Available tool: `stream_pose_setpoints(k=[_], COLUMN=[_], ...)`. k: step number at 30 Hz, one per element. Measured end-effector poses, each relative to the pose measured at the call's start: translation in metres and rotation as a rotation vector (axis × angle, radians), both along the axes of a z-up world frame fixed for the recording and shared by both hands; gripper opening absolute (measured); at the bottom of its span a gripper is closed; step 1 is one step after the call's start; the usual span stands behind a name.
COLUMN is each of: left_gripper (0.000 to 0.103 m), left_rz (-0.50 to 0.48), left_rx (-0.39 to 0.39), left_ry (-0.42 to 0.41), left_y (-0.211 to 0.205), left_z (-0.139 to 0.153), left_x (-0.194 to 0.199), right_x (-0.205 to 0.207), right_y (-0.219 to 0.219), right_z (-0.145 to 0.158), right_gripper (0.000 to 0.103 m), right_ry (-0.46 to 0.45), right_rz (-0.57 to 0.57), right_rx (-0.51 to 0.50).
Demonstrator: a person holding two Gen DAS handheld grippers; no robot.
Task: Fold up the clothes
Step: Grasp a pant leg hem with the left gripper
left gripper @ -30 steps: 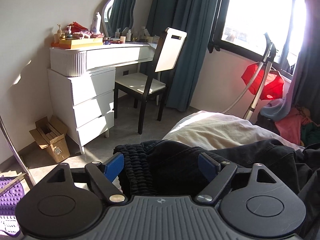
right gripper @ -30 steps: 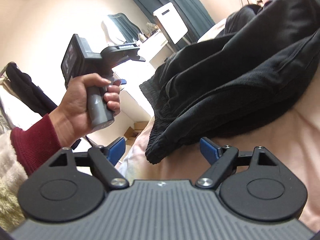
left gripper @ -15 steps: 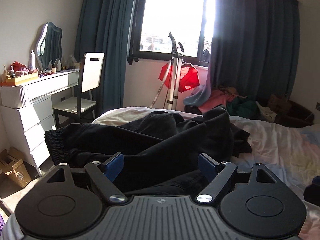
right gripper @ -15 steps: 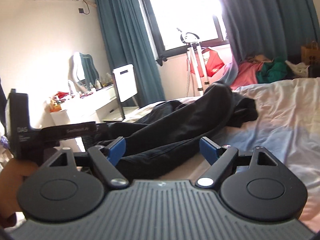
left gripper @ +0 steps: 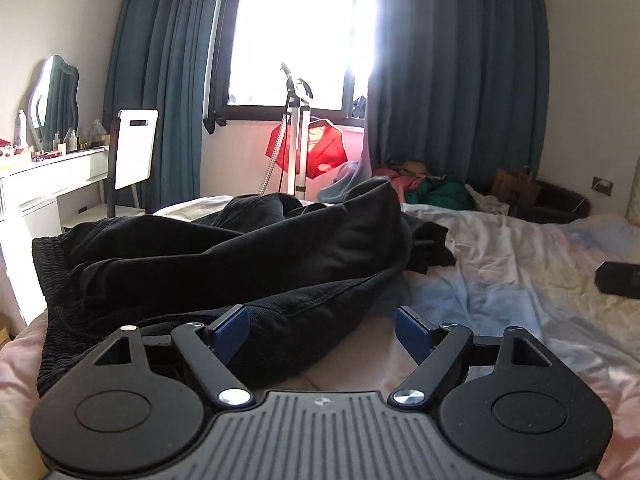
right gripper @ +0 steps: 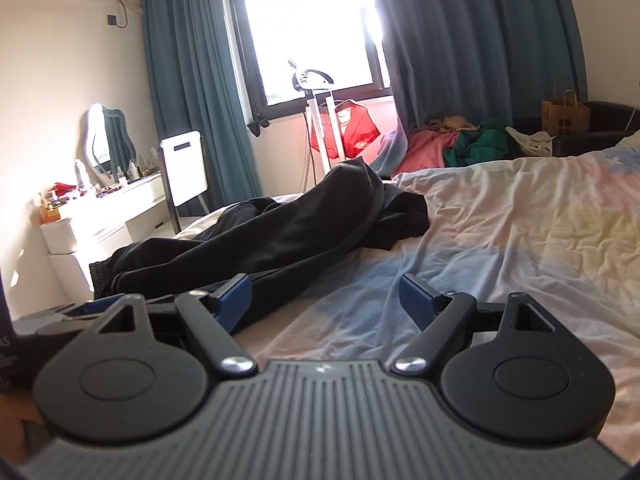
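Observation:
Black trousers [left gripper: 240,264] lie crumpled on the bed, ribbed waistband at the left; they also show in the right wrist view [right gripper: 272,240]. My left gripper [left gripper: 322,330] is open and empty, low over the bed, its left finger just before the near edge of the trousers. My right gripper [right gripper: 326,300] is open and empty, to the right of the trousers over the sheet.
The bed sheet [left gripper: 500,280] is pale and wrinkled. A dark flat object [left gripper: 618,280] lies on it at the right. A white dresser [right gripper: 104,220], a chair [left gripper: 134,156], a garment steamer [left gripper: 296,140] and a clothes pile [right gripper: 460,144] stand beyond the bed.
Both grippers have swung right, from the dresser side toward the window, and settled low over the bed. The trousers have not moved. Both stay open.

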State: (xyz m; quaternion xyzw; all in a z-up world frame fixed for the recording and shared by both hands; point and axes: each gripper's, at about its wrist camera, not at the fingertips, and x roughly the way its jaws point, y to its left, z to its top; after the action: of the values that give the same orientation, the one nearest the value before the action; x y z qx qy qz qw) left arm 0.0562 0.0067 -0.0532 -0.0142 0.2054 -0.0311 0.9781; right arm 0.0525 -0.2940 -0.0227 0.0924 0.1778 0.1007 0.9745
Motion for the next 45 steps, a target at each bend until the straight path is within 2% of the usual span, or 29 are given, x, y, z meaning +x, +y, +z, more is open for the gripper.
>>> stream_pose_setpoints(k=[4, 6, 8, 11, 14, 16, 19, 24, 27, 29, 31, 32, 33, 34, 39, 45], left_gripper=[0.08, 0.08, 0.08, 0.077, 0.077, 0.073, 0.072, 0.066, 0.065, 0.059, 0.044, 0.038, 0.021, 0.013, 0.006, 0.005], left_rz=[-0.011, -0.03, -0.052, -0.058, -0.047, -0.039, -0.048, -0.084, -0.086, -0.076, -0.077, -0.09, -0.103, -0.116, -0.167, -0.234], left_rx=[0.006, 0.044, 0.116, 0.196, 0.215, 0.223, 0.279, 0.408, 0.548, 0.636, 0.695, 0.694, 0.692, 0.691, 0.544, 0.319], left_ry=[0.062, 0.087, 0.114, 0.123, 0.112, 0.103, 0.098, 0.094, 0.105, 0.087, 0.069, 0.059, 0.05, 0.041, -0.006, -0.066], left_y=[-0.001, -0.007, -0.019, -0.04, -0.063, -0.08, -0.111, -0.16, -0.182, -0.19, -0.195, -0.193, -0.191, -0.189, -0.174, -0.147], left_z=[-0.018, -0.027, -0.038, -0.043, -0.038, -0.033, -0.032, -0.045, -0.068, -0.084, -0.093, -0.092, -0.091, -0.09, -0.044, 0.022], left_x=[0.016, 0.028, 0.045, 0.08, 0.123, 0.157, 0.205, 0.268, 0.291, 0.299, 0.303, 0.3, 0.298, 0.296, 0.259, 0.153], right_x=[0.001, 0.001, 0.001, 0.001, 0.004, 0.009, 0.021, 0.044, 0.058, 0.067, 0.072, 0.075, 0.078, 0.081, 0.082, 0.069], right_y=[-0.005, -0.009, -0.016, -0.031, -0.047, -0.058, -0.075, -0.096, -0.101, -0.102, -0.102, -0.103, -0.103, -0.104, -0.105, -0.11], right_z=[-0.004, -0.005, -0.004, -0.001, -0.001, -0.005, -0.016, -0.036, -0.049, -0.057, -0.065, -0.067, -0.07, -0.072, -0.071, -0.062], right_gripper=[0.083, 0.083, 0.083, 0.083, 0.083, 0.083, 0.083, 0.083, 0.083, 0.083, 0.083, 0.083, 0.083, 0.083, 0.083, 0.083], right_ry=[0.036, 0.055, 0.064, 0.068, 0.058, 0.061, 0.092, 0.145, 0.18, 0.211, 0.227, 0.235, 0.247, 0.258, 0.255, 0.253], right_rz=[-0.033, -0.053, -0.064, -0.079, -0.113, -0.159, -0.237, -0.278, -0.286, -0.277, -0.271, -0.275, -0.279, -0.283, -0.276, -0.275], right_rx=[0.008, 0.018, 0.04, 0.069, 0.076, 0.065, 0.059, 0.103, 0.111, 0.117, 0.114, 0.112, 0.115, 0.12, 0.136, 0.195])
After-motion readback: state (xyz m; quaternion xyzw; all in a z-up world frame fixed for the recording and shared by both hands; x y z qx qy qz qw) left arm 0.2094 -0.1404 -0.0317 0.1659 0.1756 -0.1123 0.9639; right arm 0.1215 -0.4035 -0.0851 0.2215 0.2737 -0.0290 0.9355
